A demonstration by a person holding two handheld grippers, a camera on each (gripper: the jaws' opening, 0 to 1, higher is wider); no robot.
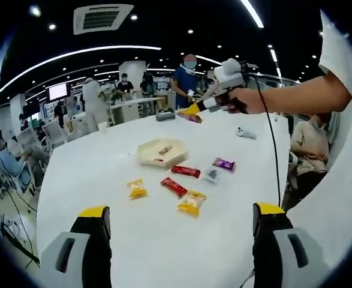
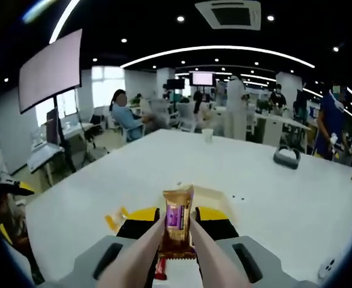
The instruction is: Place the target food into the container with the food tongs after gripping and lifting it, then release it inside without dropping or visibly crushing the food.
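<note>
While your left gripper (image 1: 181, 225) is hovering wide open, your right gripper (image 2: 177, 223) is pinching tongs (image 2: 164, 249) around a gold snack packet (image 2: 177, 221) above the desk (image 2: 253, 180), near the container (image 1: 162, 153) mid-desk.

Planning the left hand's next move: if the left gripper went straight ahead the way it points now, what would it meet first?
Probably the orange snack packet, nearest between the left gripper's open jaws on the white table. The red bar and tray lie beyond. Height above the table is unclear.
</note>
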